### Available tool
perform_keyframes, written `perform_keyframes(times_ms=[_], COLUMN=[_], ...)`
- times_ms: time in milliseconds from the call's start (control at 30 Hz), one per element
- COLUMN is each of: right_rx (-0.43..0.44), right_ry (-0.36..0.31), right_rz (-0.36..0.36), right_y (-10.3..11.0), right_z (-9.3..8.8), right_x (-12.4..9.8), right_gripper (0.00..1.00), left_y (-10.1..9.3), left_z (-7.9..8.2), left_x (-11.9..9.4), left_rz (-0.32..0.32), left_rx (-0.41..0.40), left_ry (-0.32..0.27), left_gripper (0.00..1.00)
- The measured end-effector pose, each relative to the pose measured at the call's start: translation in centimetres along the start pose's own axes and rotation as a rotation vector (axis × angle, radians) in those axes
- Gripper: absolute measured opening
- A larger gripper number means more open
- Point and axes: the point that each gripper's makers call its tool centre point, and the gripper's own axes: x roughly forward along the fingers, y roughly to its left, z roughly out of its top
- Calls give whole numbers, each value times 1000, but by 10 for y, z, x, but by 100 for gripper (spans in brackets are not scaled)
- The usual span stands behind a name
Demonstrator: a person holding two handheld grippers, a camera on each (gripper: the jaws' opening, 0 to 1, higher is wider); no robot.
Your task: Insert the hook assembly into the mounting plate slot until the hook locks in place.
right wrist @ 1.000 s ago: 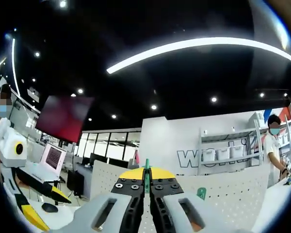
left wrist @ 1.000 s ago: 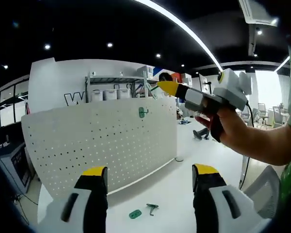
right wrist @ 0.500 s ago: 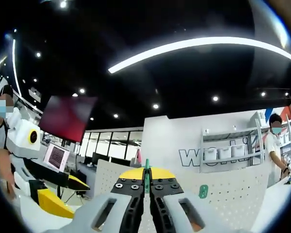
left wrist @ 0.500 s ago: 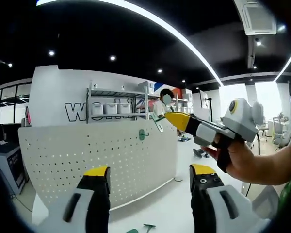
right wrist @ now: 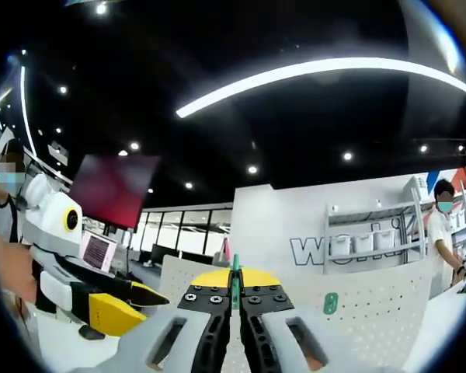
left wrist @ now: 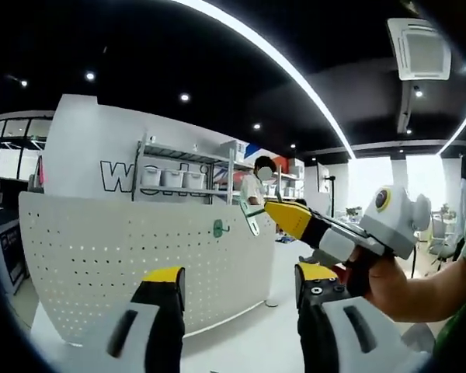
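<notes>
A white perforated mounting plate (left wrist: 132, 256) stands upright, with one green hook (left wrist: 216, 228) hanging on its upper right part. My right gripper (left wrist: 270, 210) reaches in from the right, shut on a second green hook (left wrist: 249, 217) that sticks out of its yellow tips, just right of the hung hook and near the plate's top edge. My left gripper (left wrist: 239, 278) stands open below, with nothing between its jaws. In the right gripper view my right gripper (right wrist: 234, 273) is shut on the thin green hook (right wrist: 234, 286). The plate (right wrist: 373, 311) and its hung hook (right wrist: 330, 303) lie behind, and the left gripper (right wrist: 113, 305) is at the left.
The plate stands on a white table (left wrist: 241, 350). Behind it are a white wall with lettering and a shelf of bins (left wrist: 171, 177). A person (left wrist: 256, 183) stands far back by the shelf. A hand (left wrist: 404, 287) holds the right gripper at the right.
The left gripper view has tilted up, so the small parts on the table have left it. The right gripper with its hook has come lower and closer. The left gripper shows larger in the right gripper view.
</notes>
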Motion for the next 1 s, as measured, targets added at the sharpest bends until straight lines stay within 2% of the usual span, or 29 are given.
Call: perform_keyframes(times_ms=[400,1000], right_rx=[12,28], right_ry=[3,10], right_rz=[14,31], right_y=[9,18], right_z=[-1,-2], right_x=[-3,-5], right_gripper=[1,1], left_y=[0,-2], left_z=[0,6], left_x=[5,14], left_rz=[-13,-35], left_rx=[-83,-138], left_ry=[-17,-43], left_gripper=[52,41])
